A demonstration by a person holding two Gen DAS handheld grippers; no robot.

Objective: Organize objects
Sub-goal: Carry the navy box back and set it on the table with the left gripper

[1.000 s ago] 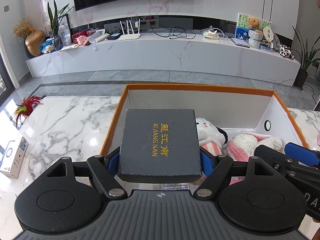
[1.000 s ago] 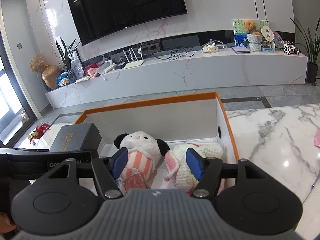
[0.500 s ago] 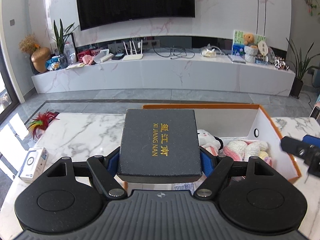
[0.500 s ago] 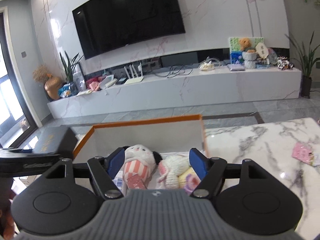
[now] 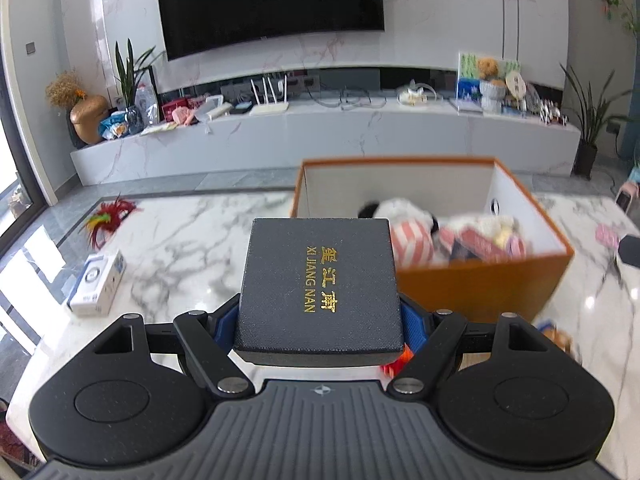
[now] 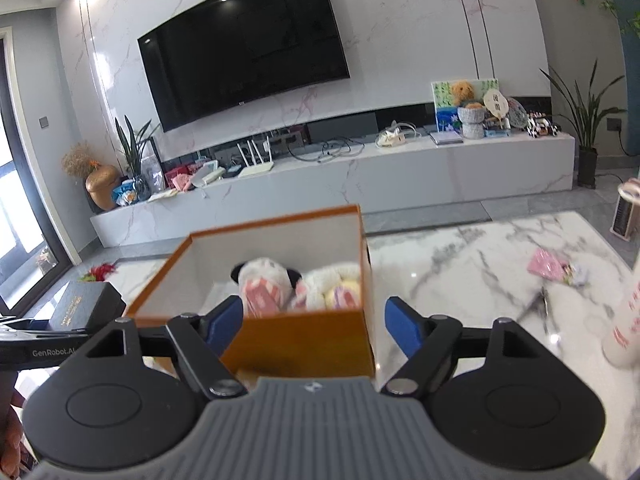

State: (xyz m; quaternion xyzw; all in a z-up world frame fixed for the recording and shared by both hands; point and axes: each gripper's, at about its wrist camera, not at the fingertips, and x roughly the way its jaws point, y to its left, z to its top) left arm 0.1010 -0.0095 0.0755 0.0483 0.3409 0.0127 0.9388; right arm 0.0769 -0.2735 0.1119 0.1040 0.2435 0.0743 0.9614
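Observation:
My left gripper (image 5: 318, 320) is shut on a dark grey box with gold lettering (image 5: 320, 284) and holds it flat above the marble table, in front and to the left of the orange box (image 5: 480, 284). The orange box holds a panda plush (image 5: 404, 228) and a pink-white knitted toy (image 5: 492, 236). My right gripper (image 6: 314, 322) is open and empty, held above the near wall of the orange box (image 6: 304, 340). The dark grey box (image 6: 82, 306) shows at the left in the right wrist view.
A white and blue carton (image 5: 98, 276) and a red feather toy (image 5: 108, 216) lie on the table at left. A pink packet (image 6: 548, 266) and a white bottle (image 6: 628, 312) are at right. A small orange object (image 5: 400, 360) lies under my left gripper.
Both grippers have pulled back and risen away from the orange box. The dark grey box has come out from over the box's left part and is now in front of it.

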